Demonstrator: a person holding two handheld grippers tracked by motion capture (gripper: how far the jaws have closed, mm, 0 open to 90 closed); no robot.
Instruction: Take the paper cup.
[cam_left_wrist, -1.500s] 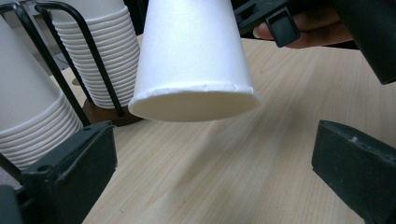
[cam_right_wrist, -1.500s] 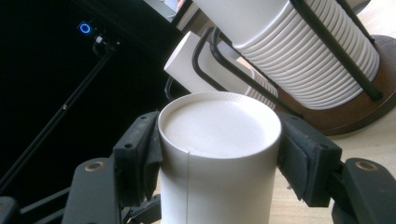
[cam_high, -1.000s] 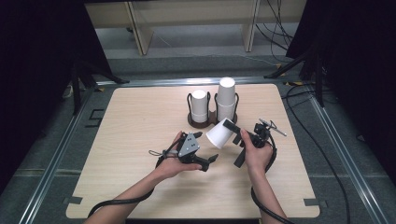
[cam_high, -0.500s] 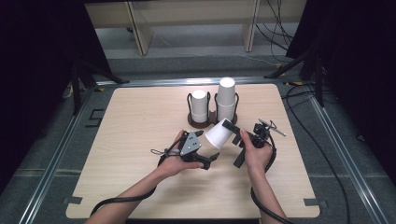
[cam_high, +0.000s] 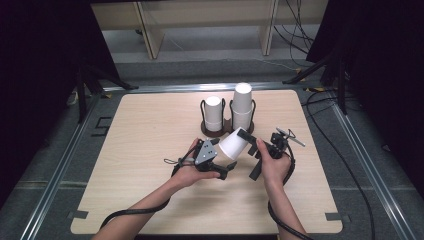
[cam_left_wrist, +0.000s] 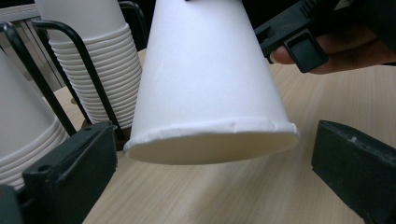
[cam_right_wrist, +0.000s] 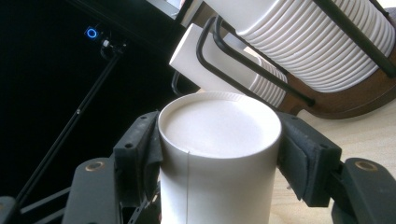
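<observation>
A white paper cup (cam_high: 234, 145) hangs tilted above the table's middle, closed base towards the right hand, open rim towards the left. My right gripper (cam_high: 248, 141) is shut on it; in the right gripper view both pads press the cup (cam_right_wrist: 219, 154) just below its base, the right gripper (cam_right_wrist: 219, 135) clamped around it. My left gripper (cam_high: 226, 156), with a grey plate on top, points at the rim from the left. In the left gripper view the cup (cam_left_wrist: 205, 84) sits between the wide jaws of the left gripper (cam_left_wrist: 215, 140), with a gap on the right side.
Behind the grippers a dark wire holder (cam_high: 227, 129) carries two stacks of white cups, a short stack (cam_high: 213, 112) and a taller stack (cam_high: 242, 105). The wooden table (cam_high: 140, 150) has free room left and right. Cables lie on the floor at the right.
My left gripper has edged right towards the cup, so the rim now sits between its jaws. The right gripper and cup have stayed put.
</observation>
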